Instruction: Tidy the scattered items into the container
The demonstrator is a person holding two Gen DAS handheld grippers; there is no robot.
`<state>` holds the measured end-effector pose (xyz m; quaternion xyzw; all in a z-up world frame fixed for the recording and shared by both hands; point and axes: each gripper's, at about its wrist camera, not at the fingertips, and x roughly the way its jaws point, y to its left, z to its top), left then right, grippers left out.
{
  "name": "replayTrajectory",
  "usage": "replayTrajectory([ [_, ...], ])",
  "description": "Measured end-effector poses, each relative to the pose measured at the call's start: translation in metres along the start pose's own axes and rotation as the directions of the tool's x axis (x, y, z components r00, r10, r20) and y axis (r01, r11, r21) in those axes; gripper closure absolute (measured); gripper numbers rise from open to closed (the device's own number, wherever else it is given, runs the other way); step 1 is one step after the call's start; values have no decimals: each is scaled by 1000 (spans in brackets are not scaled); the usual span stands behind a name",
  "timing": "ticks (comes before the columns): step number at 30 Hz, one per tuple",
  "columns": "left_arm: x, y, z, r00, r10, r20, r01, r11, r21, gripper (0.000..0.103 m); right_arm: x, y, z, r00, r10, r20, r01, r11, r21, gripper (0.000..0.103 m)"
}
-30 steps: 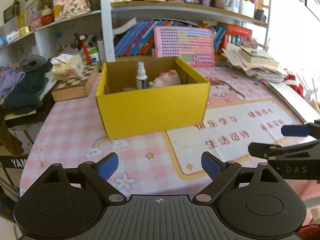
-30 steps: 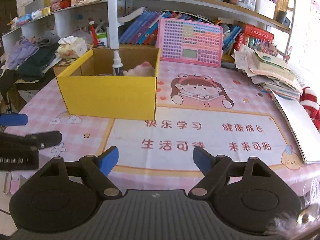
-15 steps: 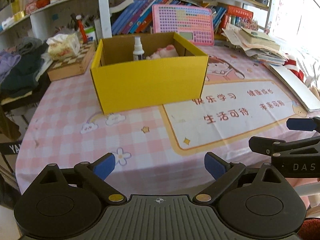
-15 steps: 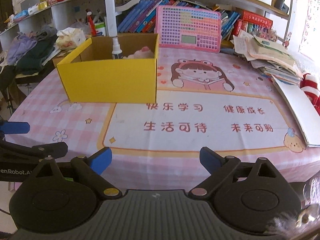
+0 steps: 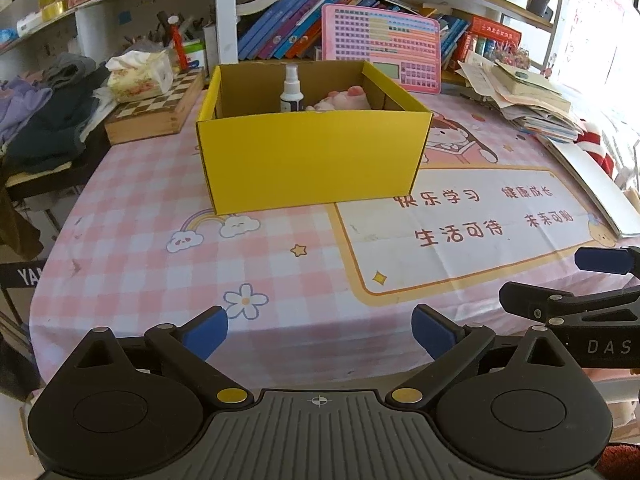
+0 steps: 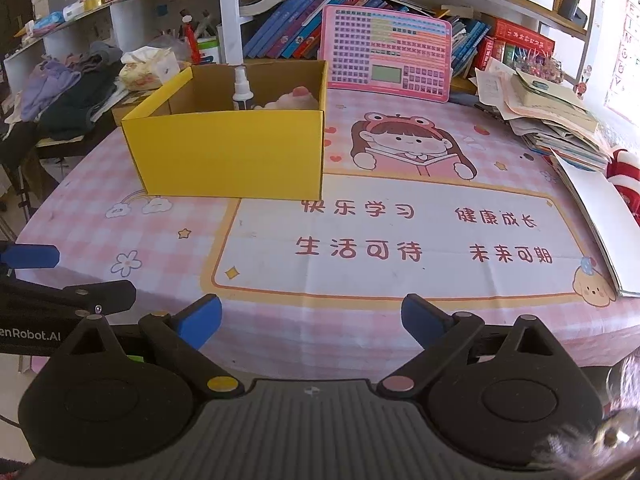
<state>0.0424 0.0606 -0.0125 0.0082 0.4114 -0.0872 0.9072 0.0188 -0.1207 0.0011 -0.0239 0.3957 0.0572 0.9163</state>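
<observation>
Yellow cardboard box [image 5: 312, 160] sits ahead of our left gripper [image 5: 320, 330], well apart. Inside it stand a small white spray bottle [image 5: 291, 90], light, rigid, slick, best pinched at mid-body, and a soft pink plush toy [image 5: 342, 100], squashy anywhere. Right gripper [image 6: 312, 320] and left: both spread, empty, jaws just opened wider; box now looks farther off.

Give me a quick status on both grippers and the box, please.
Left gripper, right gripper: jaws just opened, nothing between. Yellow cardboard box holds white spray bottle, pink plush. Nothing in the way.
</observation>
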Motion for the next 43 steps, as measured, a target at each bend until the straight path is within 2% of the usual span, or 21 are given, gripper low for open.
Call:
replayTrajectory([
  [43,8,3,2,1000,-8,-15,7,999,-46,2,6,-2,7,1000,12,-12,-12,1000,1,6],
])
